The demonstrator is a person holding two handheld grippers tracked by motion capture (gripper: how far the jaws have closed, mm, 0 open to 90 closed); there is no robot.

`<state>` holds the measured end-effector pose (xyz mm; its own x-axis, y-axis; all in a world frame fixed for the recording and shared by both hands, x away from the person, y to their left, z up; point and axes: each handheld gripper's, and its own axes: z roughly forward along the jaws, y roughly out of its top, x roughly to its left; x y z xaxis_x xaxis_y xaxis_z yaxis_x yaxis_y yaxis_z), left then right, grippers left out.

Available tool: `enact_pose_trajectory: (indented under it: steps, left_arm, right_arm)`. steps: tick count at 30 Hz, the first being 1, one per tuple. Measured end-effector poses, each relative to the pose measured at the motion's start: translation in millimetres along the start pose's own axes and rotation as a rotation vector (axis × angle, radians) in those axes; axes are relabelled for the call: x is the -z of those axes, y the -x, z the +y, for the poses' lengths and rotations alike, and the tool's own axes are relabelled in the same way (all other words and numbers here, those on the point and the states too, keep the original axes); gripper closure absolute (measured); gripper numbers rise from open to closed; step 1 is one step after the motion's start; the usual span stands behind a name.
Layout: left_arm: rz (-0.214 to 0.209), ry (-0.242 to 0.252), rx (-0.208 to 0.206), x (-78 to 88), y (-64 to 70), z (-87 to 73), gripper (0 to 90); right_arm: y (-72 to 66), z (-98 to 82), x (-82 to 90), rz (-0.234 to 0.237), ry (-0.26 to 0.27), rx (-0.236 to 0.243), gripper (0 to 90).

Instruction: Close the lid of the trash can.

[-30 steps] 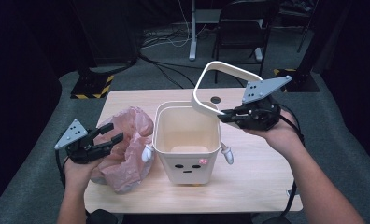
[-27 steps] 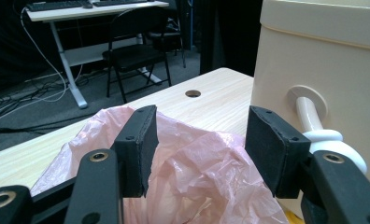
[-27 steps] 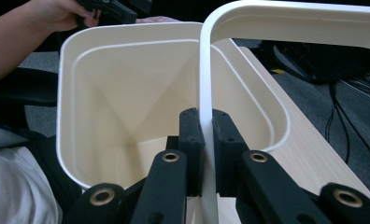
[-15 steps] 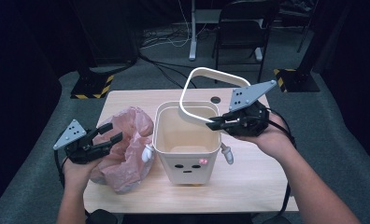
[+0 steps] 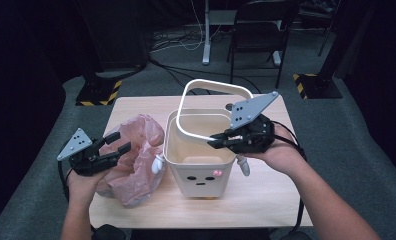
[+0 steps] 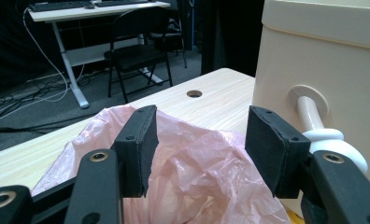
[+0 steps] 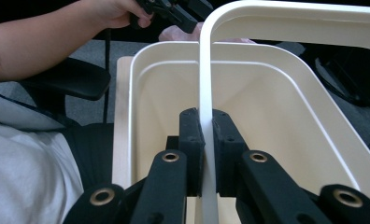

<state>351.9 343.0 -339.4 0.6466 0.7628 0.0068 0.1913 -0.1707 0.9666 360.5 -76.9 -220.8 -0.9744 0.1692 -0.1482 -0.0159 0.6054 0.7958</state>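
A cream bin [image 5: 198,165] with a small face on its front stands mid-table. Over its open top tilts a white rounded-square ring [image 5: 213,87], and my right gripper [image 5: 213,141] is shut on the ring's near side, at the bin's right rim. The right gripper view has the ring's bar [image 7: 206,70] pinched between the pads of that gripper [image 7: 207,140], with the bin's hollow [image 7: 136,93] below. A crumpled pink plastic bag [image 5: 136,155] lies left of the bin. My left gripper [image 5: 117,142] hovers open at the bag's left edge; its jaws [image 6: 199,149] stand apart above the pink film [image 6: 197,163].
The wooden table [image 5: 266,195] has bare room in front of and right of the bin. A white peg-like arm [image 6: 323,137] sticks out of the bin's side near the left gripper. A chair [image 5: 263,30] and desk legs stand behind the table.
My right gripper has carried the ring leftward, from beside the bin's right side to over its opening. The left gripper and the bag have stayed put.
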Motion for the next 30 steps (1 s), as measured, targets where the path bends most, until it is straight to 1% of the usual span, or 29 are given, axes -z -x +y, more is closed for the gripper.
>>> enact_pose_trajectory:
  steps: [2, 3, 15, 22, 30]
  left_arm:
    - [0.0, 0.0, 0.001, 0.4, -0.1, -0.1, 43.6]
    - [0.002, -0.001, 0.001, 0.6, -0.1, -0.3, 43.6]
    - [0.015, -0.003, 0.006, 5.1, 1.1, -1.8, 43.6]
    - [0.019, -0.003, 0.007, 5.7, 0.7, -2.2, 43.6]
    - [0.017, -0.006, 0.007, 4.6, 1.4, -2.5, 43.6]
  right_arm:
    - [-0.6, 0.8, -0.7, 0.006, 0.001, 0.002, 84.2]
    - [-2.4, 2.7, -2.4, 0.019, 0.001, 0.011, 84.2]
    - [-13.8, 12.0, -9.9, 0.071, -0.023, 0.063, 84.2]
    - [-17.6, 14.8, -12.5, 0.093, -0.029, 0.081, 84.2]
    - [-18.6, 15.7, -12.5, 0.112, -0.037, 0.082, 84.2]
